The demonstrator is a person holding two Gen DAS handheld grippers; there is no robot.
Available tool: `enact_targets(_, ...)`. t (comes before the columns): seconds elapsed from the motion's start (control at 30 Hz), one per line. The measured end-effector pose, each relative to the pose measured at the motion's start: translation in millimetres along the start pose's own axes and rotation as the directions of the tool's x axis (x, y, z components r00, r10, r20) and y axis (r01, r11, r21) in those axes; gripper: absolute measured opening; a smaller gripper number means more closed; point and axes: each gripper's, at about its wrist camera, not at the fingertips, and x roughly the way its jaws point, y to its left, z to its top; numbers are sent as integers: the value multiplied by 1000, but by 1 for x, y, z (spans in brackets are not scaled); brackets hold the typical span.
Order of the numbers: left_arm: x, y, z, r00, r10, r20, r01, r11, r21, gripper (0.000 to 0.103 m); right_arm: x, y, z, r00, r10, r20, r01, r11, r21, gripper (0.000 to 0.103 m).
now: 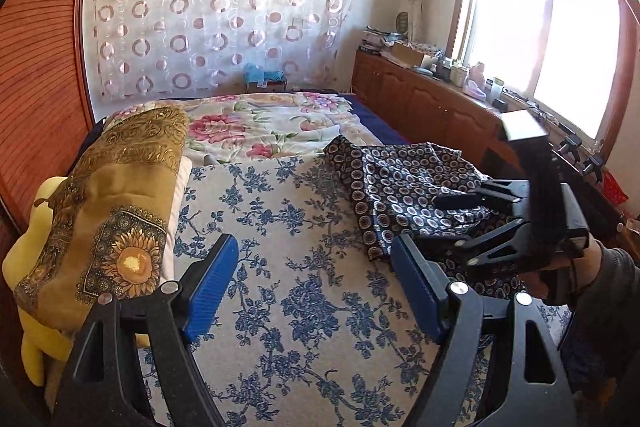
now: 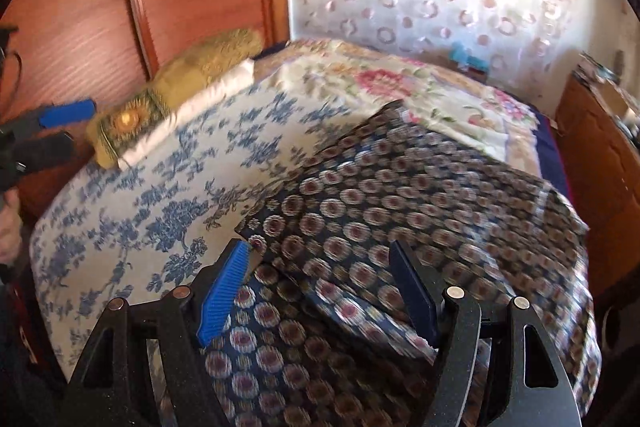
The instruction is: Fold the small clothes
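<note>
The bed's blue-and-white floral cotton cover (image 1: 304,267) carries the dark navy circle-print garment (image 1: 412,183) toward three o'clock, with one layer seemingly doubled over already, though blur hides its edges, so more folds likely remain. The right gripper (image 2: 324,287) straddles the cloth, jaws apart; the left gripper (image 1: 316,279) hangs spread and empty at nine o'clock.

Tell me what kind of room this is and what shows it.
Most likely a home bedroom: a bed under floral covers, a pillow by the wooden headboard, and a curtain on the far wall.
</note>
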Motion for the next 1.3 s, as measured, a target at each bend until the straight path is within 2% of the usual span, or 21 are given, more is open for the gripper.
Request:
enact_targets(0.13,6,10,-3,1000,-9,-10,9,1000,-23,79,35,7,13,997,16,-74,-20,998,-55,75)
enact_targets(0.27,14,19,-3,1000,-7,-23,6,999,-34,79,58,7,17,990,-10,-141,-8,992,-123,75)
enact_targets(0.3,17,20,-3,1000,-13,-28,12,999,-39,79,60,6,16,990,-12,-143,-7,991,-132,68)
enact_targets(0.37,21,19,-2,999,-15,-35,14,999,-41,79,57,-1,18,991,-13,-130,-6,990,-139,46)
enact_targets(0.4,25,18,0,999,-19,-42,17,999,-37,79,56,-3,18,992,-9,-122,-7,991,-135,27)
enact_targets(0.43,27,16,0,999,-22,-46,21,999,-32,79,52,-7,20,994,10,-111,-23,993,-119,18)
enact_targets(0.53,39,9,2,997,-51,-64,51,999,-13,79,35,-26,24,997,54,-55,-57,997,-50,10)
enact_targets(0.67,58,0,1,991,-82,-102,81,997,-6,79,8,-59,31,996,85,33,-86,996,34,9)
enact_targets(0.77,70,-9,3,989,-86,-124,87,996,3,79,-13,-88,35,995,41,93,-48,997,66,8)
enact_targets(0.87,79,-17,4,986,-92,-142,95,995,12,79,-23,-121,36,994,-23,109,12,995,98,8)
enact_targets(0.97,85,-22,4,983,-98,-156,101,995,16,79,-27,-155,33,990,-97,99,82,987,138,8)
enact_targets(1.13,96,-31,4,977,-110,-184,115,993,20,79,-21,-217,24,981,-192,40,176,952,251,7)
enact_targets(1.3,104,-35,3,972,-112,-204,118,993,15,79,-7,-242,24,973,-228,-24,224,921,320,8)
